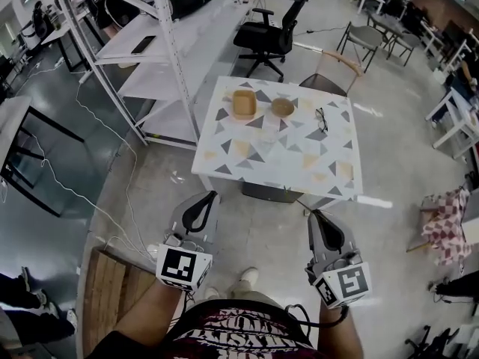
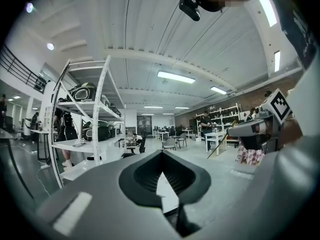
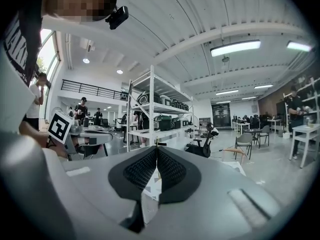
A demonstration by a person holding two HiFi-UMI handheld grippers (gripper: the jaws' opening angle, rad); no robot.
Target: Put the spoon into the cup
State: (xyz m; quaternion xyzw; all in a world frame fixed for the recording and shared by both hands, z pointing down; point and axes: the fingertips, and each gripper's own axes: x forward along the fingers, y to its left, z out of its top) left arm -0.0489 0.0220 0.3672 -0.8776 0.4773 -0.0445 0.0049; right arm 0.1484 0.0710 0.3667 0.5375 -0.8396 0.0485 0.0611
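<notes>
In the head view a white table [image 1: 299, 159] with grey and tan triangles stands some way ahead. Near its far edge sit a round tan cup [image 1: 282, 107] and a square tan container [image 1: 243, 103]. I cannot make out a spoon at this distance. My left gripper [image 1: 203, 198] and right gripper [image 1: 314, 217] are held low by the person's body, well short of the table. Both are shut with nothing between the jaws. The left gripper [image 2: 161, 154] shows its jaws meeting at the tip, and so does the right gripper [image 3: 156, 149].
A pair of glasses [image 1: 322, 118] lies on the table's right side. A white shelving rack [image 1: 161, 43] stands at the left, a black office chair [image 1: 269, 36] and a wooden chair [image 1: 337, 69] behind the table. A wooden pallet [image 1: 112, 290] and floor cables [image 1: 90, 200] lie at the left.
</notes>
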